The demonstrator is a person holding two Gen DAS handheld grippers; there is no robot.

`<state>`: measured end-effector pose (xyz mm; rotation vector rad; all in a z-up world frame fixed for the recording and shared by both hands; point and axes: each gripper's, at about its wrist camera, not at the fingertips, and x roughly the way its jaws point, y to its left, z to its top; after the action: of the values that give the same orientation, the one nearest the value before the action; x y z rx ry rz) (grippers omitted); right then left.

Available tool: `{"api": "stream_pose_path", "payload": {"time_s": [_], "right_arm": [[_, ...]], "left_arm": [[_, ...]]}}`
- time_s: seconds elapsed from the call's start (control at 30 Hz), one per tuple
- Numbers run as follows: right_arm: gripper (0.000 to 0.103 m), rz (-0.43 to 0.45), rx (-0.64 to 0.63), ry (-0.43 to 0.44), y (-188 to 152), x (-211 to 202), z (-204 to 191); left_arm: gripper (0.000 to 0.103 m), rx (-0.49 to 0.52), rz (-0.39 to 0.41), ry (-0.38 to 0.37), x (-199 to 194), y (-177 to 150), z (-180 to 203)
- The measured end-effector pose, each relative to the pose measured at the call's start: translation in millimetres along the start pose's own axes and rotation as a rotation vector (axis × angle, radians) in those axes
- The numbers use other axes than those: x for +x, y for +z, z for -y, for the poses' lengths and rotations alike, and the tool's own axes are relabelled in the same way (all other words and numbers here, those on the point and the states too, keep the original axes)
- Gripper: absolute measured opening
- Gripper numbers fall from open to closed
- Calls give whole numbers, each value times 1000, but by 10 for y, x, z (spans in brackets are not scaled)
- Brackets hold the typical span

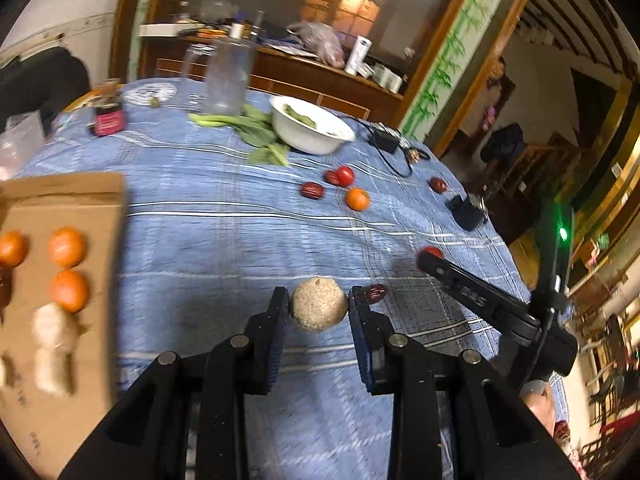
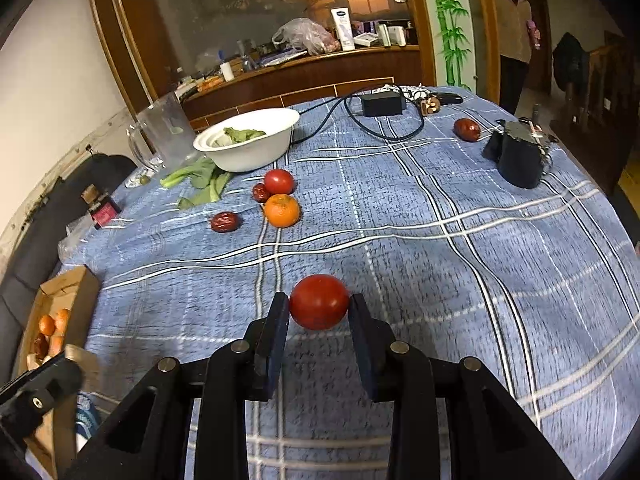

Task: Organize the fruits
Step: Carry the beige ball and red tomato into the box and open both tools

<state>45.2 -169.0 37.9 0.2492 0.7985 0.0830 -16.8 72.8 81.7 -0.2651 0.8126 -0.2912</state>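
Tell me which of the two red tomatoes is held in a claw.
The nearer tomato, clamped between the right claw pads. The other tomato lies free on the tablecloth, beside an orange.

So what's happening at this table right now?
A person works two handheld grippers over a table with a blue plaid tablecloth. The left gripper is shut on a round, speckled beige fruit; the right gripper is shut on a round red tomato. A flat cardboard tray at the left already holds oranges and pale pieces. A small orange, another tomato and dark red dates remain on the cloth.
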Motion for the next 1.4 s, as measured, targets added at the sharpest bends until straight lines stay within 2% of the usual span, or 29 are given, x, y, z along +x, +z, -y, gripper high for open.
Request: {"api": "stream_pose_path", "payload": {"time_s": [0.27, 0.6, 0.9, 1.07, 1.13, 1.4], "right_arm": [[33, -6, 2, 48, -342, -425, -293], [33, 39, -146, 121, -634, -909, -1133], [33, 14, -279, 205, -930, -1051, -1796], [33, 7, -323, 265, -980, -1078, -2035], [33, -6, -331, 298, -998, -1043, -2120], [34, -87, -409, 381, -1158, -850, -2465]], "left_arm": [[29, -82, 74, 32, -669, -193, -489], [30, -135, 176, 117, -1352, -484, -1020], [30, -214, 205, 169, -1601, -671, -1485], [30, -223, 223, 226, -1731, -743, -1614], [30, -219, 219, 259, -1742, -771, -1671], [30, -248, 172, 307, -1616, -810, -1887]]}}
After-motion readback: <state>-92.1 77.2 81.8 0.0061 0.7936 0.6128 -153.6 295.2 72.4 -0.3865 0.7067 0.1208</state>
